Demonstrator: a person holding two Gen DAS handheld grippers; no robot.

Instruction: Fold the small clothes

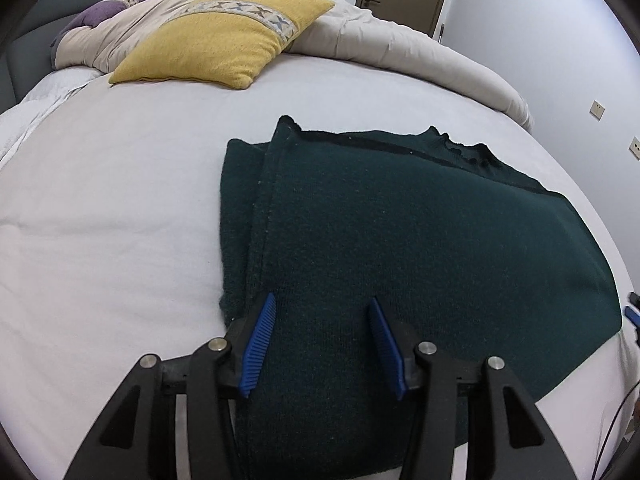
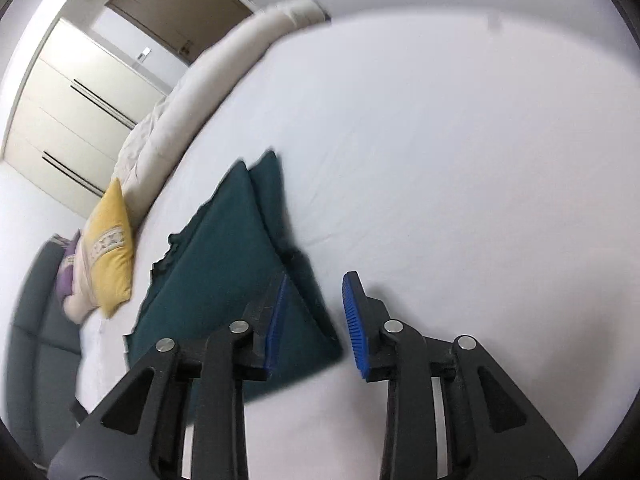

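The dark green sweater (image 1: 400, 240) lies partly folded on the white bed sheet (image 1: 100, 220), near edge. The left gripper (image 1: 322, 344) hovers over it, jaws apart, empty. The right gripper (image 2: 314, 320) is also open, off its right corner. Best to pinch both near corners evenly before folding away.

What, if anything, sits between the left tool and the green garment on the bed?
Nothing visible. The left tool stands open right above the dark green garment, nothing between its fingers. The yellow pillow and duvet lie apart, further up the bed.
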